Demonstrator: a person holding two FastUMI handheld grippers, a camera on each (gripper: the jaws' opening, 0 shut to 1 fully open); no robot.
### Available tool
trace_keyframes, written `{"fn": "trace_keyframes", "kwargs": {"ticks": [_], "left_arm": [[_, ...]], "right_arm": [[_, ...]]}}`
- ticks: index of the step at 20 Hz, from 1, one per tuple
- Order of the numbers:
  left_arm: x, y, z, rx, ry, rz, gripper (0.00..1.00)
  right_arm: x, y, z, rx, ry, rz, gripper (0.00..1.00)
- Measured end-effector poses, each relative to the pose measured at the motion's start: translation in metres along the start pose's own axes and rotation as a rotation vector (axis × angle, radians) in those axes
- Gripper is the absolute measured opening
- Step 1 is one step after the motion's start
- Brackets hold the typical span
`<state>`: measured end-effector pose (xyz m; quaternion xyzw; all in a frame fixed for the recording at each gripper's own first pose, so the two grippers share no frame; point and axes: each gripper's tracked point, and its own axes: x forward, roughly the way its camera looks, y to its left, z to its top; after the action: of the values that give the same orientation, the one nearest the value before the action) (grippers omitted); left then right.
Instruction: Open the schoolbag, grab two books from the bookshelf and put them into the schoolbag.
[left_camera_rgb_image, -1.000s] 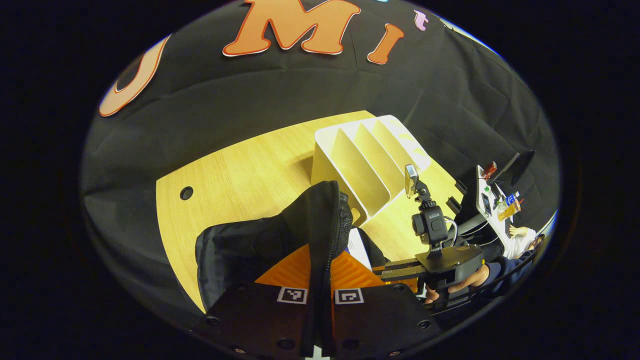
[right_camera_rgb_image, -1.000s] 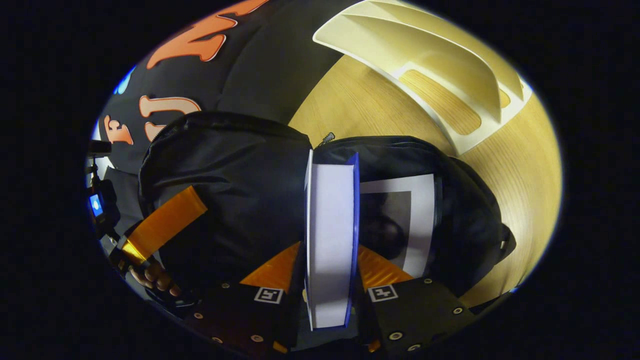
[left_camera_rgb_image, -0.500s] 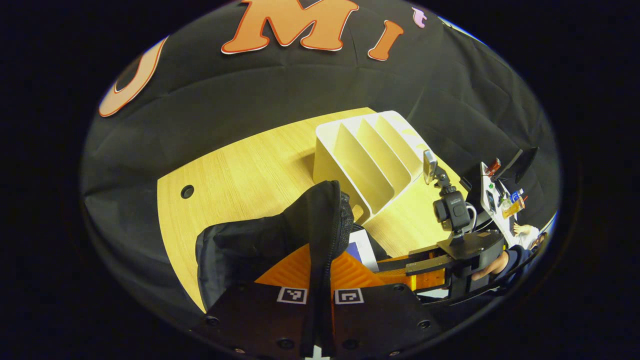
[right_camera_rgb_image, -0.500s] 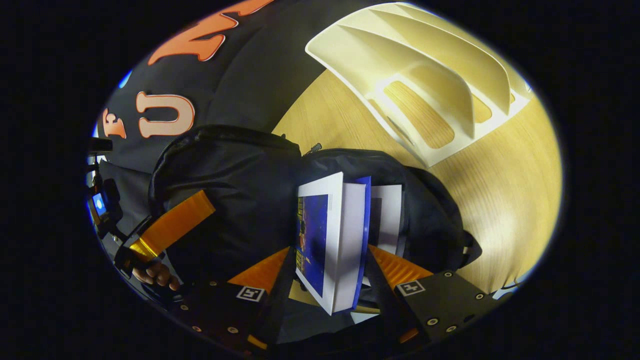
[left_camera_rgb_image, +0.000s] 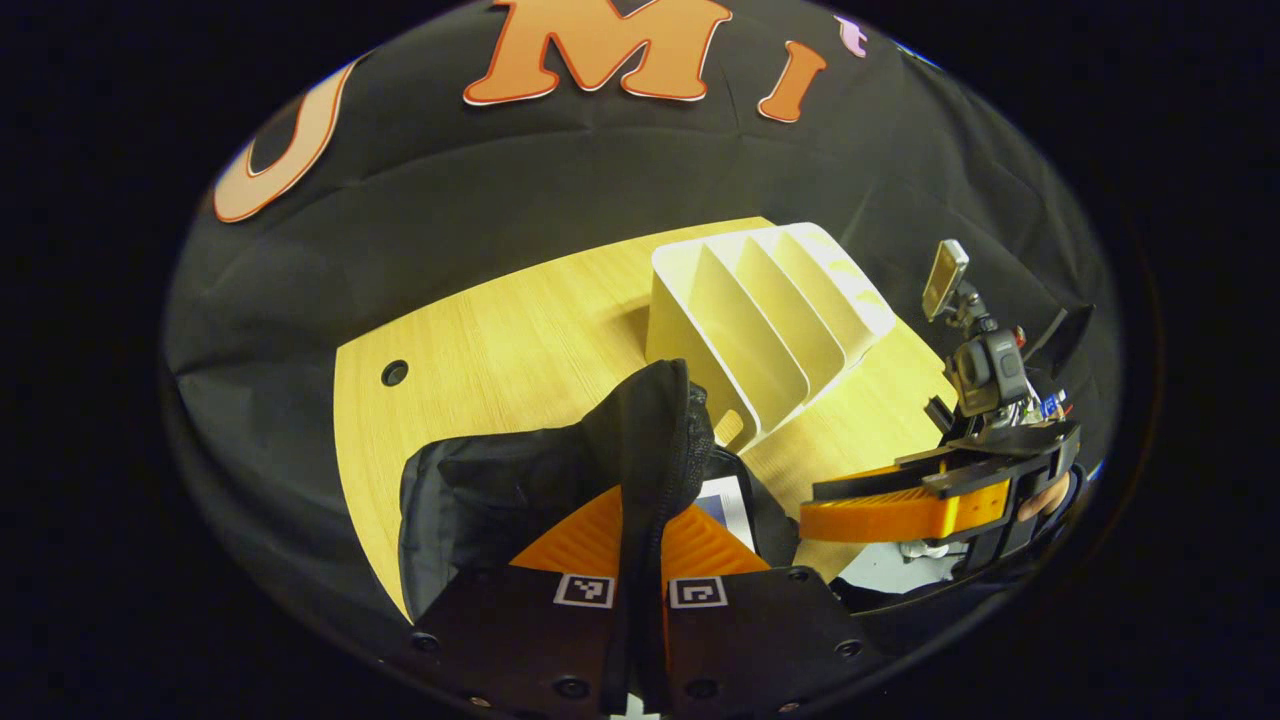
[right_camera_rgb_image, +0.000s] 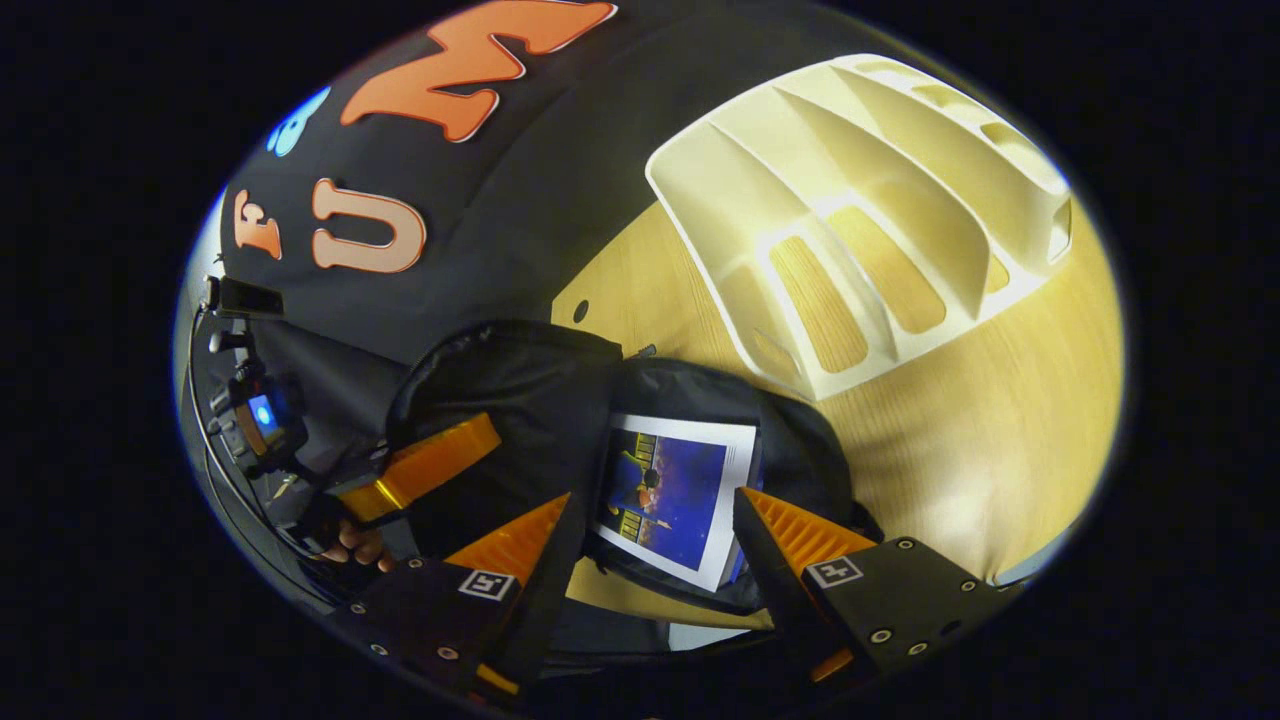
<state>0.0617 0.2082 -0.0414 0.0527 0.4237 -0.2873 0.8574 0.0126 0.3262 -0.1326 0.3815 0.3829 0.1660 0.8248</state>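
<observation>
The black schoolbag (right_camera_rgb_image: 520, 400) lies open on the wooden table (right_camera_rgb_image: 1000, 420). A book with a blue cover (right_camera_rgb_image: 675, 495) rests flat inside the bag's opening. My right gripper (right_camera_rgb_image: 650, 520) hangs open above that book, apart from it. My left gripper (left_camera_rgb_image: 640, 520) is shut on the bag's zippered flap (left_camera_rgb_image: 655, 430) and holds it up. In the left gripper view the right gripper (left_camera_rgb_image: 880, 505) stands off to the right above the table, and a corner of the book (left_camera_rgb_image: 725, 500) peeks out beside the flap. In the right gripper view the left gripper (right_camera_rgb_image: 430, 465) grips the bag's edge.
The white slotted bookshelf (left_camera_rgb_image: 770, 310) stands behind the bag, its compartments bare (right_camera_rgb_image: 870, 230). A round cable hole (left_camera_rgb_image: 394, 373) sits in the table's left part. The black cloth wall rises close behind the table. A hand (right_camera_rgb_image: 350, 545) holds the left gripper.
My right gripper let go of the blue book, which dropped flat into the bag. That gripper then opened wide and drew back up and to the right. The left gripper kept holding the flap.
</observation>
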Motion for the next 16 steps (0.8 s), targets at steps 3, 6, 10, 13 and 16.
{"fn": "trace_keyframes", "kwargs": {"ticks": [3, 6, 10, 13, 16], "left_arm": [[0.003, -0.006, -0.010, -0.019, 0.010, 0.043, 0.06], [0.005, -0.013, -0.011, -0.030, 0.012, 0.096, 0.06], [0.013, -0.029, -0.015, -0.060, 0.033, 0.125, 0.12], [0.012, -0.049, -0.015, -0.080, 0.027, 0.136, 0.24], [0.010, -0.071, -0.020, -0.095, 0.032, 0.149, 0.44]], "right_arm": [[-0.027, 0.002, 0.013, -0.040, 0.005, 0.024, 0.90], [-0.049, -0.006, 0.032, -0.109, -0.015, 0.012, 0.90], [-0.074, -0.010, 0.052, -0.167, -0.031, 0.029, 0.91], [-0.089, -0.010, 0.062, -0.217, -0.034, 0.052, 0.98], [-0.106, -0.017, 0.075, -0.284, -0.055, 0.037, 0.98]]}}
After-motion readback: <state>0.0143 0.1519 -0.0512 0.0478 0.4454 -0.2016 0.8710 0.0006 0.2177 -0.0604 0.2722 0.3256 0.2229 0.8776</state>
